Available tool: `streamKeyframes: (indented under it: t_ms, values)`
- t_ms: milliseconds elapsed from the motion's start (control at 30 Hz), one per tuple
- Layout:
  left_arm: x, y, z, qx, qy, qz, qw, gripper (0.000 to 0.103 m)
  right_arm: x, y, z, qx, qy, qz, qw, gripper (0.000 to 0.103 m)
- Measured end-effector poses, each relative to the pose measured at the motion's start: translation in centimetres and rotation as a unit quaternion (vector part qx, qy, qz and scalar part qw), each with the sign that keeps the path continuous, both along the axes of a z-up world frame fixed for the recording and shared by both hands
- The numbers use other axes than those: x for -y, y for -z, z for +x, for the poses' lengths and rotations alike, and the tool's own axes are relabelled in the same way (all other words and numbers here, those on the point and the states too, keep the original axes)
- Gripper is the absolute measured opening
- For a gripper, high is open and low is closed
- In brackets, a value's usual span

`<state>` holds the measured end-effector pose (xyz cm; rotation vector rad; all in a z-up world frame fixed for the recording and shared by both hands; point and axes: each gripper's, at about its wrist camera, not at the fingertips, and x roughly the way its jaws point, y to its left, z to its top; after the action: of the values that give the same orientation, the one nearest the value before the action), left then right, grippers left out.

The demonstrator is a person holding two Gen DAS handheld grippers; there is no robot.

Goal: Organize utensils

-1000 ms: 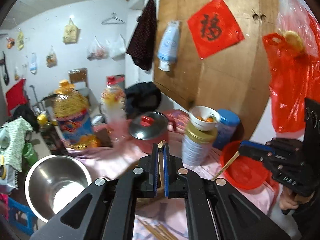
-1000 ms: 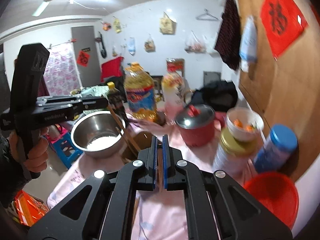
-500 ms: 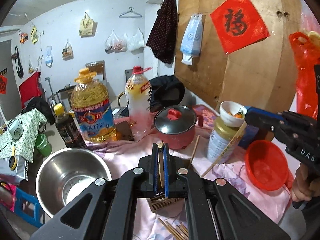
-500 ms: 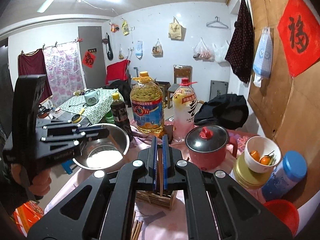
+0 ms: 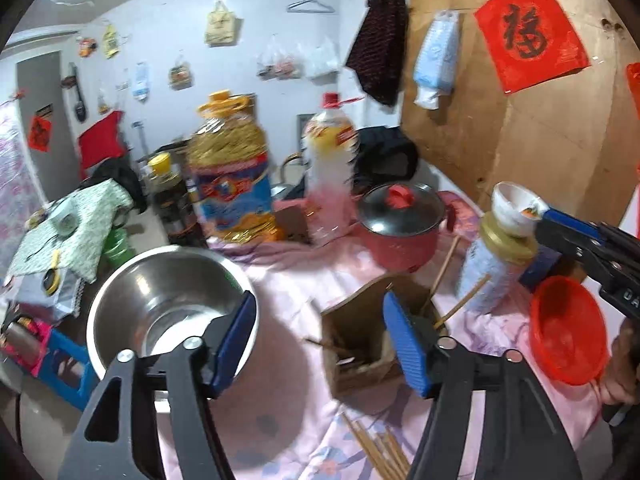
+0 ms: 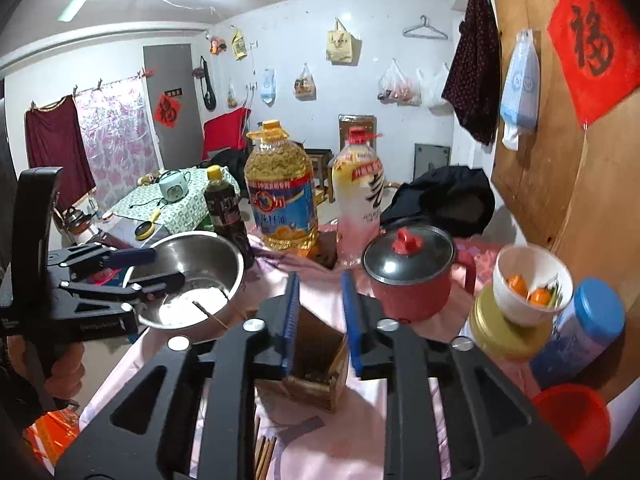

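A brown wooden utensil holder [image 5: 360, 344] stands on the pink tablecloth with chopsticks [image 5: 460, 304] leaning in it; it also shows in the right wrist view [image 6: 316, 364]. My left gripper [image 5: 320, 344] is open and empty just above and before the holder. My right gripper [image 6: 320, 320] is open and empty, its jaws straddling the holder's top. More chopsticks [image 5: 380, 452] lie loose on the cloth near me, and they show in the right wrist view [image 6: 264, 456] too.
A steel bowl [image 5: 164, 304] sits left of the holder. A red lidded pot [image 6: 412, 276], oil bottle [image 6: 280, 196], drink bottle [image 6: 360, 196], tin with a white bowl [image 6: 528, 284], blue-lidded jar [image 6: 580, 332] and red basin [image 5: 568, 332] crowd the back and right.
Both grippers were shut on chopsticks and have opened. The chopsticks now rest in the holder. Both grippers have dropped closer to the holder.
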<state>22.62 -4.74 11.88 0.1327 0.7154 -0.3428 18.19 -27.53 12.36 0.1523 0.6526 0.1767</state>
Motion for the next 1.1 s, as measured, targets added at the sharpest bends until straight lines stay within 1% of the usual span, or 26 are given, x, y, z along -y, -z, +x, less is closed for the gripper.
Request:
streamKeyframes:
  t_ms: [133, 200, 233, 333, 400, 467, 567, 600, 733, 833, 900, 1000, 1100]
  values:
    - [-1.2, 2.7, -1.9, -0.038, -0.043, 0.005, 0.9983, 0.073, 0.3, 3.8, -1.9, -0.035, -0.012, 0.028, 0.999, 0.027]
    - [-2.0, 4.7, -3.2, -0.061, -0.065, 0.006, 0.9960, 0.076, -0.1, 6.0, -2.9, -0.055, -0.024, 0.030, 0.998, 0.029]
    - [-2.4, 6.4, -4.1, -0.084, -0.078, 0.009, 0.9934, 0.076, -0.5, 7.2, -3.3, -0.066, -0.031, 0.027, 0.997, 0.029]
    - [-3.1, 10.4, -6.4, -0.136, -0.103, 0.014, 0.9853, 0.076, -1.8, 10.6, -4.6, -0.112, -0.056, 0.024, 0.992, 0.029]
    - [-3.4, 12.9, -8.4, -0.165, -0.107, 0.019, 0.9803, 0.076, -2.7, 12.8, -6.2, -0.144, -0.068, 0.025, 0.987, 0.029]
    - [-3.3, 14.6, -10.1, -0.184, -0.095, 0.022, 0.9780, 0.076, -3.3, 13.9, -7.6, -0.157, -0.070, 0.020, 0.985, 0.029]
    - [-2.9, 16.9, -12.5, -0.203, -0.062, 0.046, 0.9762, 0.076, -4.3, 15.7, -11.0, -0.175, -0.063, 0.012, 0.983, 0.029]
    - [-2.9, 17.6, -13.2, -0.210, -0.051, 0.056, 0.9747, 0.076, -4.8, 16.6, -12.4, -0.188, -0.058, 0.010, 0.980, 0.029]
    - [-3.4, 19.1, -15.2, -0.231, -0.021, 0.067, 0.9706, 0.076, -6.3, 18.9, -15.7, -0.228, -0.054, 0.012, 0.972, 0.029]
    - [-3.6, 20.4, -16.1, -0.251, -0.004, 0.065, 0.9659, 0.076, -7.1, 19.5, -17.5, -0.240, -0.045, 0.019, 0.969, 0.029]
    - [-3.6, 21.1, -16.7, -0.255, 0.008, 0.072, 0.9642, 0.076, -7.5, 19.9, -18.5, -0.249, -0.040, 0.024, 0.967, 0.029]
    - [-3.5, 21.6, -17.8, -0.255, 0.029, 0.082, 0.9631, 0.076, -8.4, 20.9, -19.9, -0.261, -0.031, 0.012, 0.965, 0.029]
    - [-3.5, 21.9, -18.1, -0.258, 0.039, 0.083, 0.9618, 0.076, -8.9, 21.6, -20.7, -0.266, -0.023, 0.012, 0.964, 0.029]
